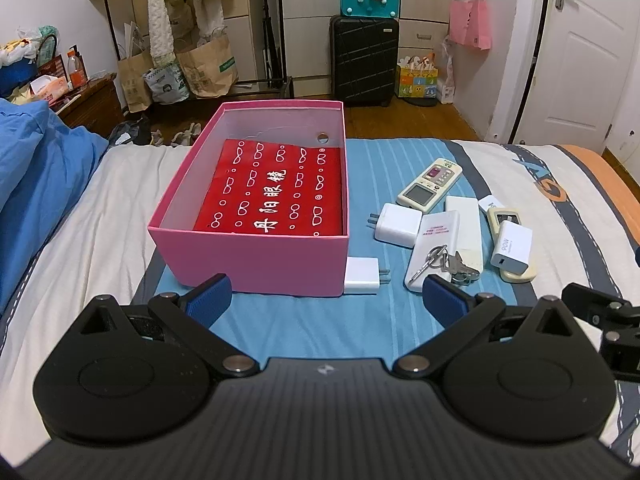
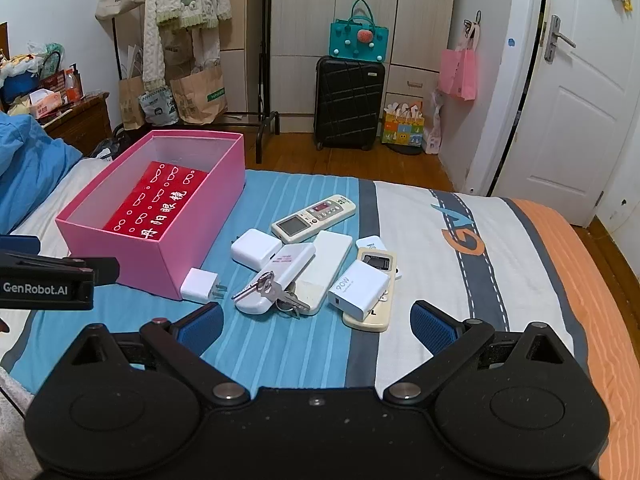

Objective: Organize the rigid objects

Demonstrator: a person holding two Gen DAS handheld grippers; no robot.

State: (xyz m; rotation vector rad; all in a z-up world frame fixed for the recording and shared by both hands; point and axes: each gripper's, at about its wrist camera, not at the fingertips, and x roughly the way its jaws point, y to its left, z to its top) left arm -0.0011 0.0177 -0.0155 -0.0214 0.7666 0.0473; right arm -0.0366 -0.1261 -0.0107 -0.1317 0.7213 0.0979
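The bed (image 2: 420,216) fills most of what I see, its striped cover running from the white band on my left through blue to an orange edge on the far right, with wooden floor beyond the foot. A black suitcase (image 2: 348,102) stands on that floor, well apart from the bed.

On the cover sits the pink box (image 1: 256,258), open-topped, with a red packet (image 1: 276,190) lying flat inside; bare box floor shows behind the packet. Its near wall faces my left gripper (image 1: 326,298), which I hold wide open and empty just short of that wall, blue pads spread either side of bare blue cover.

My right gripper (image 2: 316,326) is also spread wide and holding nothing, with a strip of clear cover between its tips and the pile.

The pile lies right of the box: a remote control (image 2: 314,218) farthest back, a long white bar (image 2: 328,266) beside a white power bank (image 2: 280,276), and a beige remote (image 2: 374,292) under a 90W charger (image 2: 360,288). A square charger (image 2: 256,248) sits just left of the power bank. A small plug adapter (image 1: 362,276) touches the box's near right corner. Keys (image 2: 276,292) rest on the power bank's near end.
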